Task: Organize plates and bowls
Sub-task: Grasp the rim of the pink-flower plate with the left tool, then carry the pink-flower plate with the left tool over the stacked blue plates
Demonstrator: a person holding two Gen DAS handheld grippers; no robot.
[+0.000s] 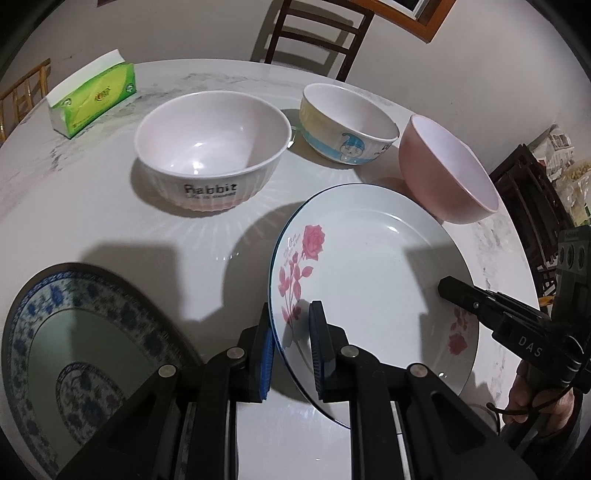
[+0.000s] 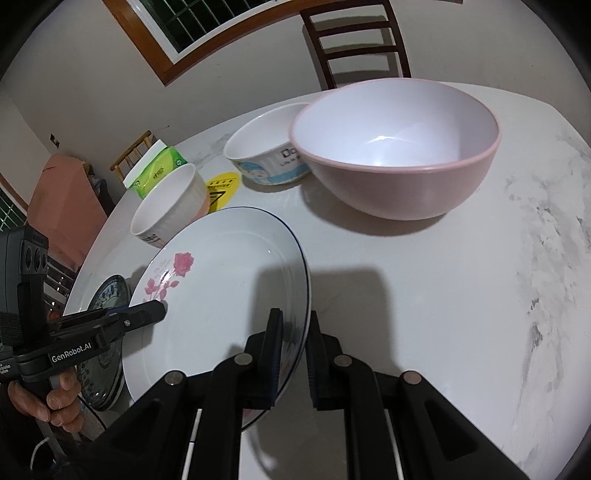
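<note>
A white plate with pink roses (image 1: 369,266) (image 2: 221,277) hangs tilted just above the table, held from both sides. My left gripper (image 1: 291,308) is shut on its near-left rim, and my right gripper (image 2: 294,314) is shut on its right rim. A blue-patterned plate (image 1: 74,332) (image 2: 110,295) lies flat on the table to the left, partly under the rose plate in the right wrist view. Behind them stand a ribbed white "Rabbit" bowl (image 1: 210,147) (image 2: 170,206), a cartoon bowl (image 1: 347,122) (image 2: 266,155) and a pink bowl (image 1: 443,173) (image 2: 399,147).
A green tissue box (image 1: 92,96) (image 2: 155,173) sits at the far left of the white marble table (image 1: 110,221). A yellow sticker (image 2: 221,188) lies between the bowls. A dark wooden chair (image 1: 314,33) (image 2: 362,40) stands behind the table. A person's hand (image 2: 55,398) grips each handle.
</note>
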